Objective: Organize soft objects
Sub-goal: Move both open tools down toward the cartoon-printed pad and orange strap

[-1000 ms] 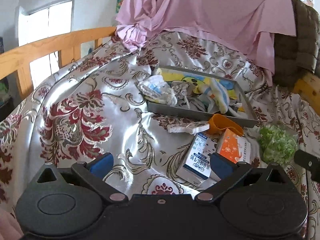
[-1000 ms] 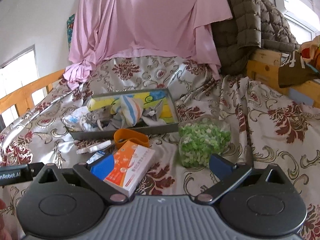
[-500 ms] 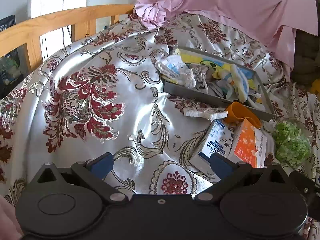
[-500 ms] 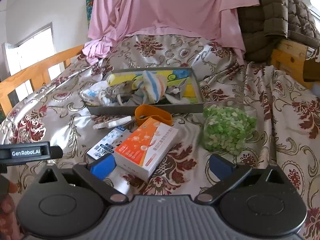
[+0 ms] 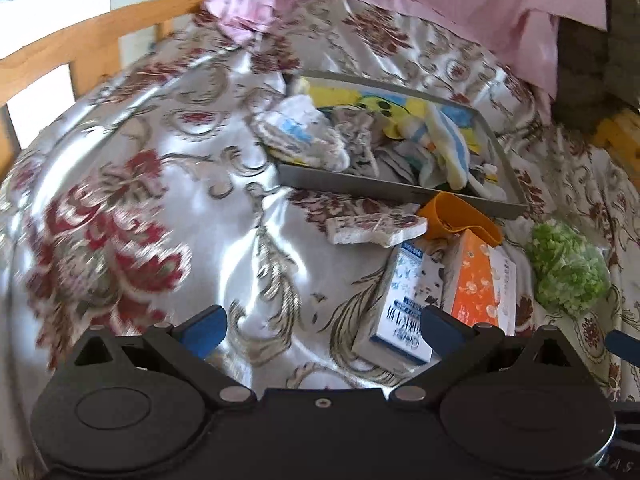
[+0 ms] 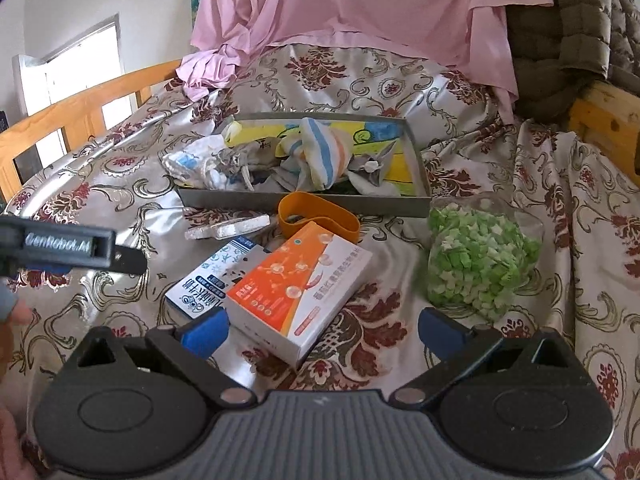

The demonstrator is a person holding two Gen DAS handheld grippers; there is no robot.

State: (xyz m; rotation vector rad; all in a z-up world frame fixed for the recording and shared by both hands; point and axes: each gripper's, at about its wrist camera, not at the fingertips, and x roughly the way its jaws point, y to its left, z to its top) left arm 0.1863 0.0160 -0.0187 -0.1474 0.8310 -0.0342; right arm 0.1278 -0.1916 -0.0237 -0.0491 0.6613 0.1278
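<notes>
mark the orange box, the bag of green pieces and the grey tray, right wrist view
orange box (image 6: 298,286), right wrist view, middle of its printed top face.
bag of green pieces (image 6: 478,258), right wrist view, centre of the green filling.
grey tray (image 6: 256,199), right wrist view, bare near wall.

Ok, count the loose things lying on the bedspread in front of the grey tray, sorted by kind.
Cardboard boxes: 2, orange-and-white box, blue-and-white box
Orange bands: 1, orange band
Clear bags of green pieces: 1, green bag
Flat wrapped packets: 1, flat packet
Total: 5
</notes>
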